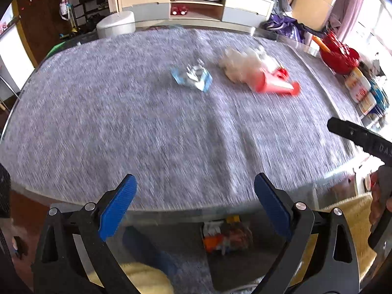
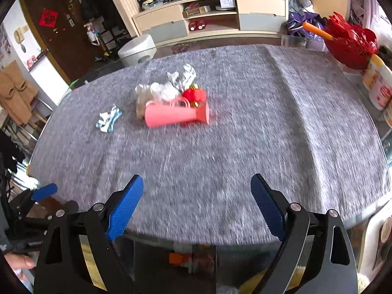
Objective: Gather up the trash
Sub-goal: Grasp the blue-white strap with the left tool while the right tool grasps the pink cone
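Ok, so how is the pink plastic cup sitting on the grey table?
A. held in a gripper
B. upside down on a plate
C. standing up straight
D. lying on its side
D: the pink plastic cup lies on its side on the grey felt-covered table, next to the crumpled white paper, and both the left gripper and the right gripper are open and empty at the table's near edge.

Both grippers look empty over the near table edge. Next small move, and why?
Probably ease the left gripper forward toward the blue-and-white wrapper. Both it and the right gripper are open and hold nothing. The wrapper lies alone on the grey cloth, apart from the crumpled paper and pink cup, so it seems the easiest first pick.
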